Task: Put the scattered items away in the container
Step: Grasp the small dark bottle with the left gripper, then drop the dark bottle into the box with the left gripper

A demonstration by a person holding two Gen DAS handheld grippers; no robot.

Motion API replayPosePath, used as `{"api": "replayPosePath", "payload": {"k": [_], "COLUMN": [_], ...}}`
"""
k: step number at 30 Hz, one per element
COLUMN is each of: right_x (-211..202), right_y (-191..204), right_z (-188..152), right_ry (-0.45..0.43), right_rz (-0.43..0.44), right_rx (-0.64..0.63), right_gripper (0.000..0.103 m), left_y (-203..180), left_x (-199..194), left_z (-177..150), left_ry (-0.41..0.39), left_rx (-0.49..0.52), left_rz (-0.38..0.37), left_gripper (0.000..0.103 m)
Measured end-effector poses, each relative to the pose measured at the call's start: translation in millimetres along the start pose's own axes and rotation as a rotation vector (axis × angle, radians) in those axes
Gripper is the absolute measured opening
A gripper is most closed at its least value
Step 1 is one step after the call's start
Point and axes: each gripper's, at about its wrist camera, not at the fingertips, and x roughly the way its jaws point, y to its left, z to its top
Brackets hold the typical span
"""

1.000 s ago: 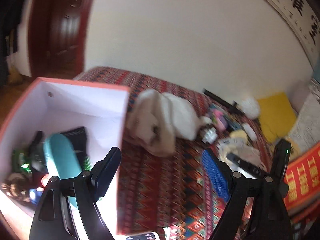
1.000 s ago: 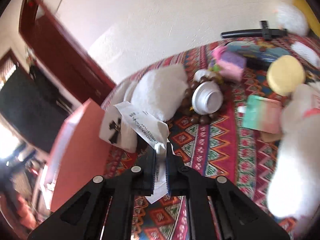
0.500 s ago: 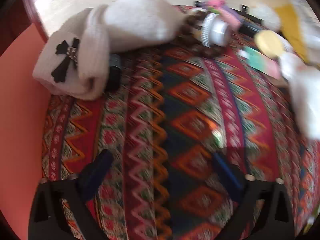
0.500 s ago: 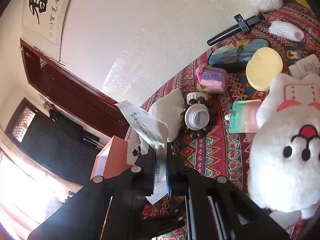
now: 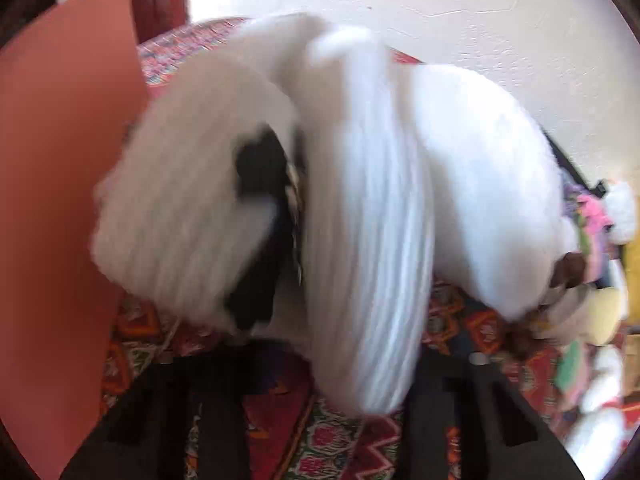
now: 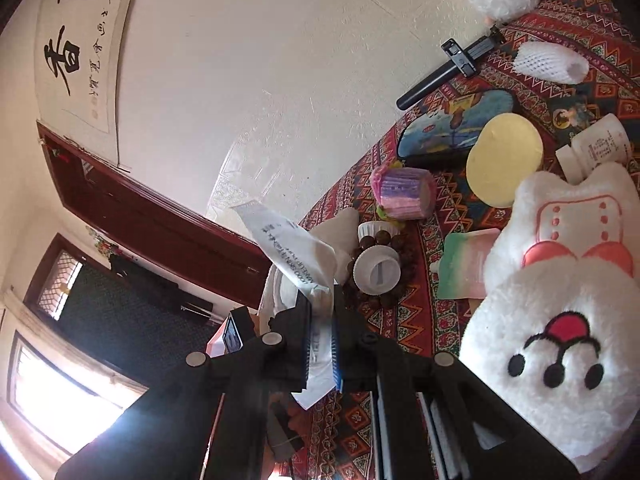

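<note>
Change is clear: the left gripper (image 5: 332, 376), earlier above the salmon-pink cardboard box (image 5: 60, 200), is now closing on the white knitted hat (image 5: 280, 200) beside that box. The right gripper (image 6: 320, 344) still pinches a white paper sachet (image 6: 296, 256).

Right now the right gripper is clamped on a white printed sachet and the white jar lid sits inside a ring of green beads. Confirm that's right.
Not quite: the beads ringing the white jar lid are dark brown, not green, as the right wrist view shows. The rest holds: the right gripper is clamped on the white printed sachet.
</note>
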Motion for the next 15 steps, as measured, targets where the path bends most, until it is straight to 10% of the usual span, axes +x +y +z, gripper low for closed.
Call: {"api": "replayPosePath", "payload": {"k": [15], "right_x": [14], "right_y": [11], "right_z": [-13], "right_ry": [0.037], "right_rz": [-0.038], "right_rx": [-0.040], "right_gripper": [0.007], "left_y": [35], "left_x": [-77], "left_z": [-122], "left_ry": [0.064], "left_rx": [-0.024], "left_rz": [-0.342], "left_gripper": [0.021]}}
